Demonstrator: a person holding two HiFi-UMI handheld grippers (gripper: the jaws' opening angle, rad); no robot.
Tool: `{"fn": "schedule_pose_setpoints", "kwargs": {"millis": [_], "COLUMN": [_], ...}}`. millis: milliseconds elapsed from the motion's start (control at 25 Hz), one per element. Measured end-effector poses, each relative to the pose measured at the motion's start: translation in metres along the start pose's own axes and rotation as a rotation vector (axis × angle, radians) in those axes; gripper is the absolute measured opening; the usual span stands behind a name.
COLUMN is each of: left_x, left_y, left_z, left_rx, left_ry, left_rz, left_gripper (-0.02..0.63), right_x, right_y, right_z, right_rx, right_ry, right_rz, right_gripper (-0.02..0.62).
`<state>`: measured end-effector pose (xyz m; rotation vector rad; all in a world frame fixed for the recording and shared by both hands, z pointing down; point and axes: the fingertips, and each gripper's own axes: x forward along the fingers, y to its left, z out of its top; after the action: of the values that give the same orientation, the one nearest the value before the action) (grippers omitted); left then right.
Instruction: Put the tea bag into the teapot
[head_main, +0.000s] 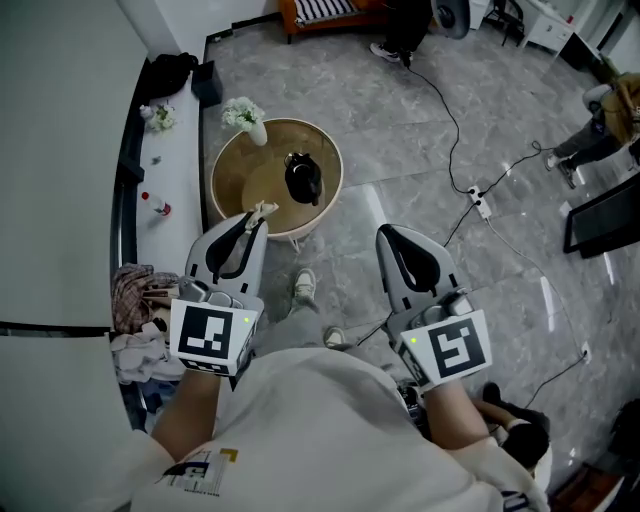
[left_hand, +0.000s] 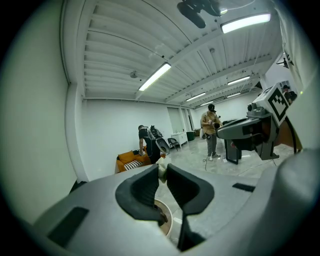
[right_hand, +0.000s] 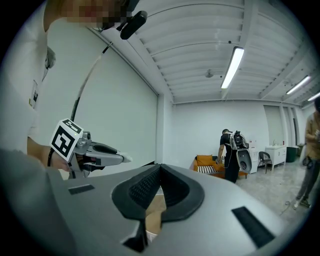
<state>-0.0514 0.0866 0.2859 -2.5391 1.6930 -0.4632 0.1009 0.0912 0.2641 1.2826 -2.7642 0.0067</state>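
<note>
Okay, my left hand-held gripper (head_main: 256, 224) is clenched on the tea bag (head_main: 264, 210), and in the left gripper view I can see the pale bag (left_hand: 161, 169) pinched right at the jaw tips, poking out just past them. The right hand-held gripper (head_main: 388, 236) hangs over bare floor beside it with its jaws pressed together on nothing, well apart from everything that matters. The black teapot (head_main: 303, 178) stands upright on the round desk (head_main: 235, 170) ahead of the left gripper, a little right of the middle, with a vase of flowers (head_main: 247, 118) at the far rim. From the head view the bag shows over the near edge of the desk, short of the pot. I'd judge this bag to be very light, soft and limp: it will flop and swing, and paper like that can tear if I squeeze or drag it. Holding it by the top corner, as I seem to be, should let the body dangle free and drop cleanly. The pot is dark and small here, so I can't tell whether its lid is on; that decides how I come in. I want to be right above the opening before I let go.
</note>
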Motion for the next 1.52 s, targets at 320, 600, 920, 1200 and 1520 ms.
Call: {"fn": "schedule_pose_setpoints", "kwargs": {"millis": [320,600,920,1200,1520], "left_x": [0.040,0.097,0.174,0.227,0.280], "left_y": [0.016,0.054,0.095,0.124,0.164], "left_z": [-0.012,-0.023,-0.030,-0.034,-0.046], "left_rx": [-0.018,-0.053,-0.074,-0.079,-0.089], "left_ry": [0.012,0.029,0.052,0.069,0.090], "left_rz": [-0.028,-0.049,-0.094,-0.146,-0.212], "left_gripper": [0.055,0.055,0.055,0.055,0.055], "right_x": [0.036,0.100,0.179,0.242,0.315], "right_y": [-0.019,-0.038,-0.073,-0.098,-0.117], "right_z": [-0.009,-0.020,-0.032,-0.039,-0.041], "right_rx": [-0.015,-0.028,-0.019,0.004,-0.007], "right_ry": [0.035,0.075,0.133,0.171,0.209], "right_rz": [0.002,0.012,0.002,-0.008,-0.032], "right_gripper": [0.006,0.006,0.006,0.006,0.006]}}
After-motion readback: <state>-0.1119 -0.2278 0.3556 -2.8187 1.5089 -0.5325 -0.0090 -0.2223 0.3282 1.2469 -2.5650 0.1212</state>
